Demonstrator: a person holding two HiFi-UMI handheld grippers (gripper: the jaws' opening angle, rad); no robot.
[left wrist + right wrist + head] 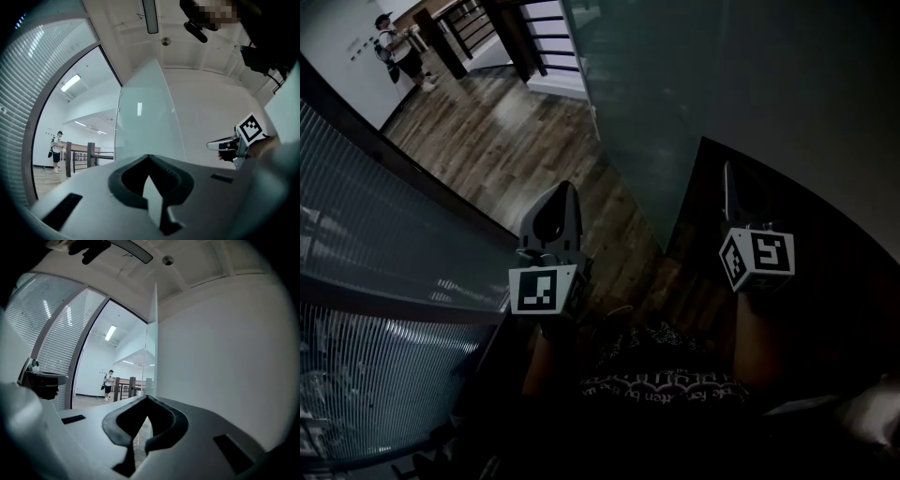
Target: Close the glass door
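The glass door (675, 94) stands open at an angle, with its free edge (152, 348) running upright ahead of me. It appears as a pale green pane (145, 117) in the left gripper view. My left gripper (558, 202) points at the doorway, its jaws shut with nothing between them (149, 158). My right gripper (728, 192) is held further right, close beside the door's edge and apart from it, also shut and empty (147, 398). Each gripper shows in the other's view: the right gripper (220, 145) and the left gripper (42, 378).
A curved, striped frosted glass wall (384, 262) runs along my left. A white wall (225, 357) stands to the right of the door. Beyond the doorway lie a wooden floor (506, 141), a dark railing (469, 23) and a person (398, 52) standing far off.
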